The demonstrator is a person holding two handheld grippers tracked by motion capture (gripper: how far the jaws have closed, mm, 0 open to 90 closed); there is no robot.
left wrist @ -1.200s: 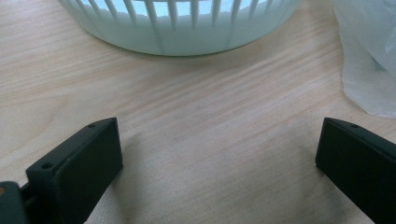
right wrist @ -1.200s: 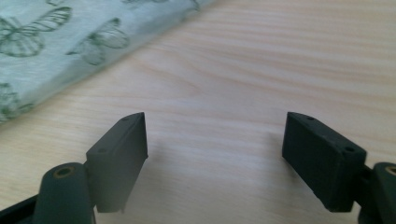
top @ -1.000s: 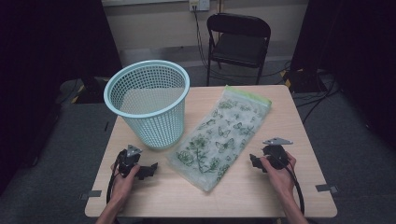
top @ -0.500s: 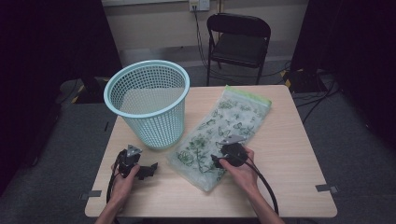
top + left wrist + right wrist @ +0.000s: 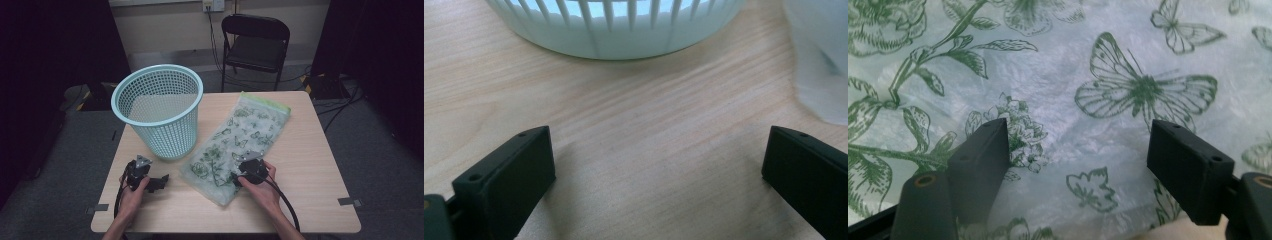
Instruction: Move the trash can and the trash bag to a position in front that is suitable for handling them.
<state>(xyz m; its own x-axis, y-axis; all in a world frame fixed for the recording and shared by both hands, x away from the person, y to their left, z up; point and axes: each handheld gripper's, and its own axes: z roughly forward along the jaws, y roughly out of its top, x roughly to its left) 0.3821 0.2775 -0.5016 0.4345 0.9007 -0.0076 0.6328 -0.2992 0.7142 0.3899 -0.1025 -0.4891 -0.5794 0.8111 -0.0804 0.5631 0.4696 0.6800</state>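
Printed bag [image 5: 239,143] lying flat, long axis diagonal, green end far-right, right gripper [image 5: 239,176] released above it

Light: dim room, dark at both sides; tabletop [image 5: 310,165] lit from above.
Shadows: soft, under the basket [image 5: 159,112].
Focus: high view slightly soft; basket base blurred in left gripper view.

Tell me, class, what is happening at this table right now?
A person holds a gripper in each hand. The right gripper sits over the near end of a butterfly-printed plastic bag lying flat, jaws open and nothing gripped. The left gripper rests open on the table near a pale blue mesh basket.
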